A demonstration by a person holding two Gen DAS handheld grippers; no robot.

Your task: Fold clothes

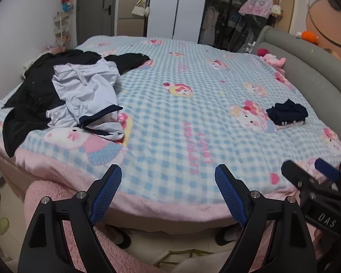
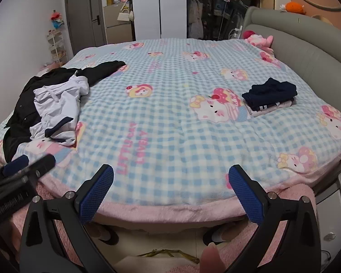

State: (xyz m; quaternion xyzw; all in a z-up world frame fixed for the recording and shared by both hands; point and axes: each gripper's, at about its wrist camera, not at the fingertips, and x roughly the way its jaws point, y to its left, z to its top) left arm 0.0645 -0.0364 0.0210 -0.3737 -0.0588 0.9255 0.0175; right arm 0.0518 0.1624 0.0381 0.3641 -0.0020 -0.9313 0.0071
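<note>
Left gripper (image 1: pixel 168 177), right gripper (image 2: pixel 170 177): jaws wide, empty, lower frame. Unfolded clothes pile (image 1: pixel 79 95): left on bed (image 1: pixel 184 118). Folded stack (image 2: pixel 270 96): right.

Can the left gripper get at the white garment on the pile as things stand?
Probably yes. The left gripper is open and empty at the bed's near edge, and the white garment lies on top of the black clothing, uncovered. Only bare blanket lies between them.
</note>
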